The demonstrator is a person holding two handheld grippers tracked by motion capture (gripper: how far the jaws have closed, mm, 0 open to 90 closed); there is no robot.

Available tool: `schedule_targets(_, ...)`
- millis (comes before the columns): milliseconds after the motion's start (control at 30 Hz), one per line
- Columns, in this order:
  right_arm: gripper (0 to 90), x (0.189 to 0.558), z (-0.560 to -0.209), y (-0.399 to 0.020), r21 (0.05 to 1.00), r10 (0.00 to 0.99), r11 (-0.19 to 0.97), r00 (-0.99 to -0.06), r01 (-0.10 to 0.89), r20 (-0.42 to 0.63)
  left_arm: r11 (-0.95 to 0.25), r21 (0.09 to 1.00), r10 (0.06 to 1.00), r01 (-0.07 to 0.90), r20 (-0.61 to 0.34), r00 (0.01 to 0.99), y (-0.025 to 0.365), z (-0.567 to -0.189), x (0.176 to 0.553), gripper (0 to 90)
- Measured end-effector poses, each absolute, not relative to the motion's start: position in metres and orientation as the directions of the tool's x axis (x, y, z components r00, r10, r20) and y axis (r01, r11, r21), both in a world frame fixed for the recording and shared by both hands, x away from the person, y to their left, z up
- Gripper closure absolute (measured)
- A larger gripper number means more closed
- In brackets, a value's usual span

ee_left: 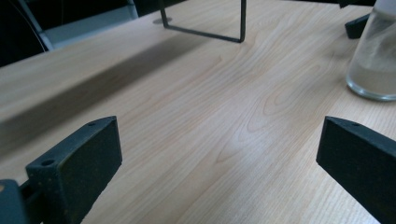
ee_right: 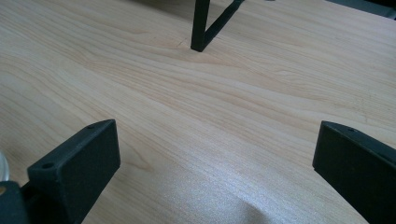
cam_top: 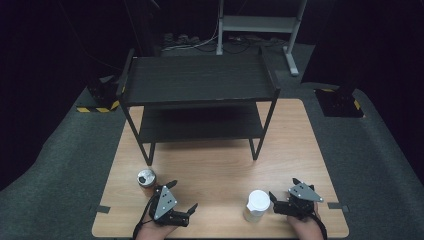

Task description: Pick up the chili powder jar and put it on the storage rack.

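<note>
Judging by its clear, hard wall, the white-capped jar [cam_top: 257, 205] looks rigid and slippery; the right tool [cam_top: 281, 199], jaws wide, should clasp its midsection.

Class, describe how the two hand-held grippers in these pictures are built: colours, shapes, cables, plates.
Each hand-held gripper, left and right, is black with two blocky matte jaws, each with a small hole near the tip. A grey three-cornered plate dotted with dark spots sits on top of each. A black cable trails from the left one.
</note>
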State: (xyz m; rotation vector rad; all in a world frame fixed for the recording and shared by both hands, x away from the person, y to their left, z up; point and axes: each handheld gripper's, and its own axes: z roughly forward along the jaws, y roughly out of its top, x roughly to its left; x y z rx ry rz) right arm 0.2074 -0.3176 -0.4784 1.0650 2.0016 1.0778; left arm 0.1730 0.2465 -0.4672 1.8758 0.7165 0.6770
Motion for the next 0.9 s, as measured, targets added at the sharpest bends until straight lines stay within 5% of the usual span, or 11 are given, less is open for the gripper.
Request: schedule_targets(900, 0.0, 0.207, -0.478, -0.317, 0.87, 0.868, 0.339, -0.477, 0.359, -0.141, -0.269, 0.954, 0.782, 0.129, 0.138, 0.608, 0.272, -0.449, 0.154, 0.5)
